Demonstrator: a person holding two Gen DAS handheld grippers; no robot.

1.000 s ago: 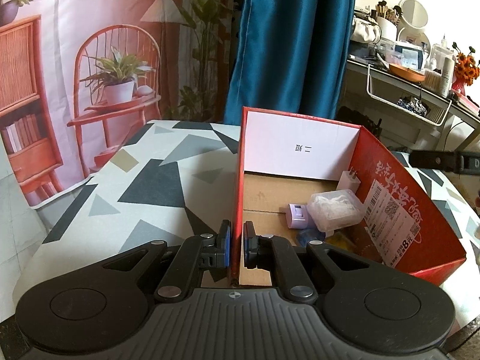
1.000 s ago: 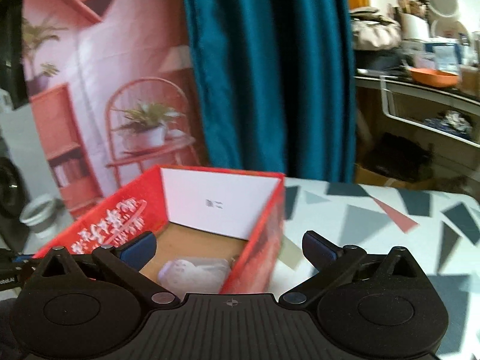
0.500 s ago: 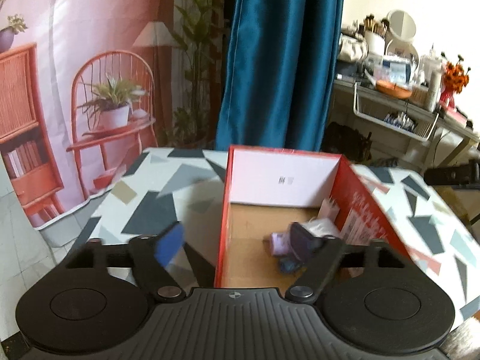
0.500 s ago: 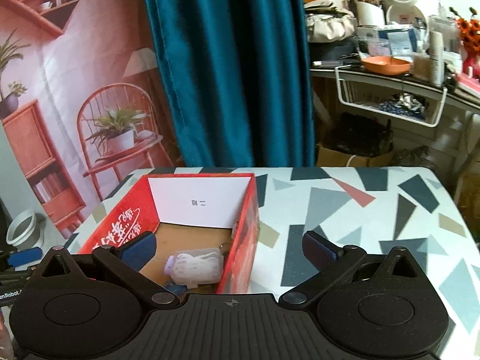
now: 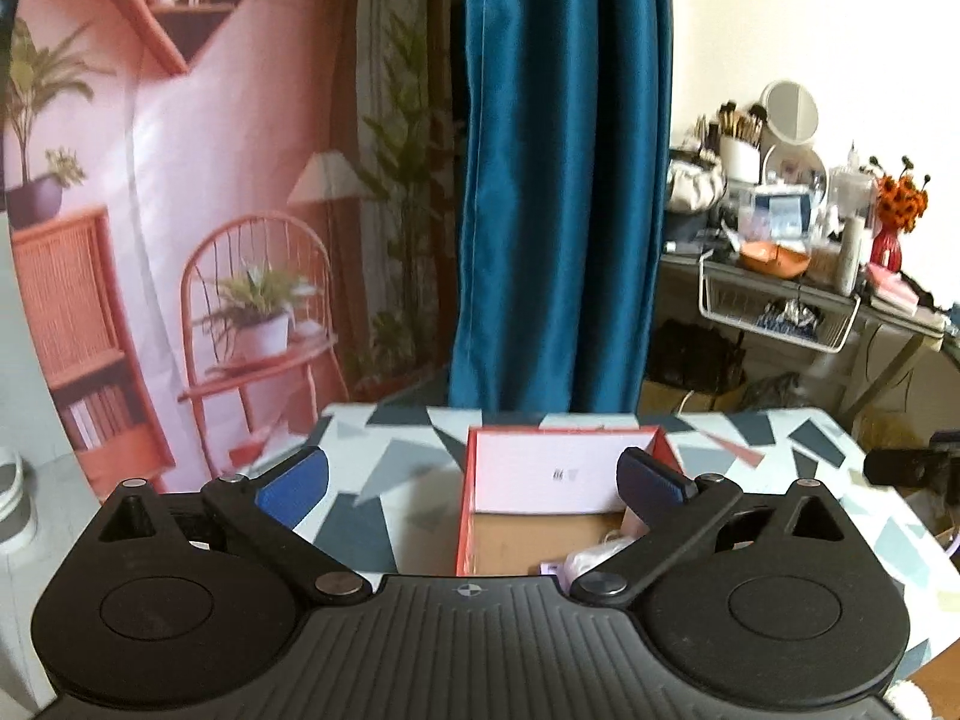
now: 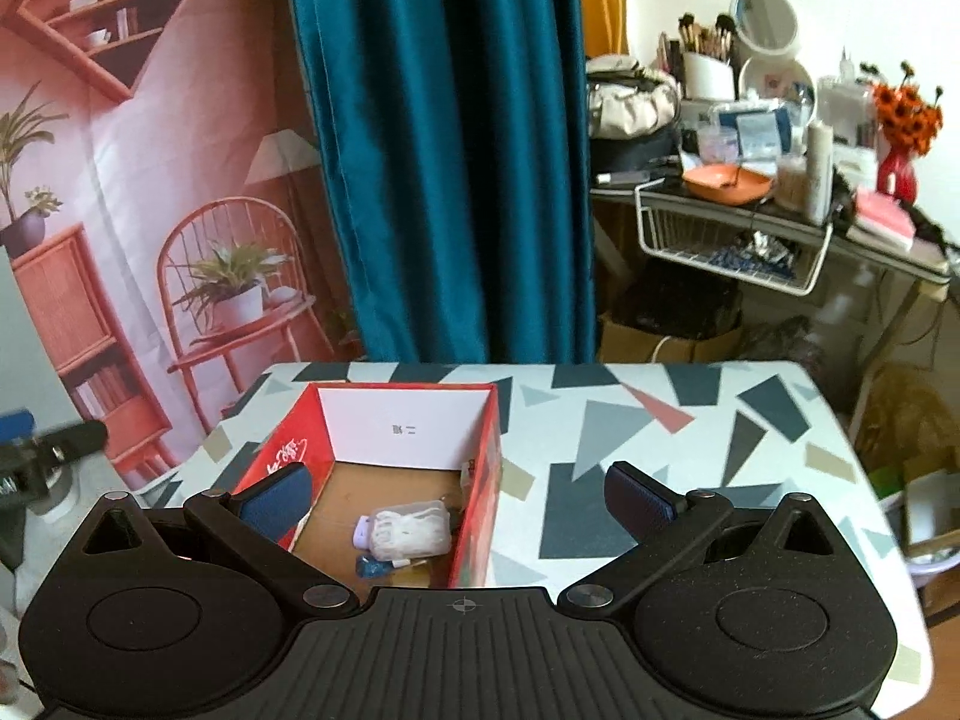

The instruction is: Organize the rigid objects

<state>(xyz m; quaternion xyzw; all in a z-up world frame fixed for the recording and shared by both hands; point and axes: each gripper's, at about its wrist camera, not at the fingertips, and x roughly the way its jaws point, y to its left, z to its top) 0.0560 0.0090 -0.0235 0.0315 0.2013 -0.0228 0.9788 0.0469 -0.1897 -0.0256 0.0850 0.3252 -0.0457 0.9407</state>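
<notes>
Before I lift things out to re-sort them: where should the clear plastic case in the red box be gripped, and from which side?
Grip the clear plastic case across its short sides, coming straight down from above. It lies flat on the floor of the red box, close to the right wall, so a sideways approach looks blocked. The right tool is open and nearest.

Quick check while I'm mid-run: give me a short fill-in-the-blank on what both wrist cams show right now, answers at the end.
1. Both the left gripper and the right gripper have their jaws ____.
2. The clear plastic case lies inside the ____ cardboard box.
3. The box stands on a table patterned with grey and black ____.
4. Behind the table hangs a ____ curtain.

Missing words: open; red; triangles; blue
</notes>
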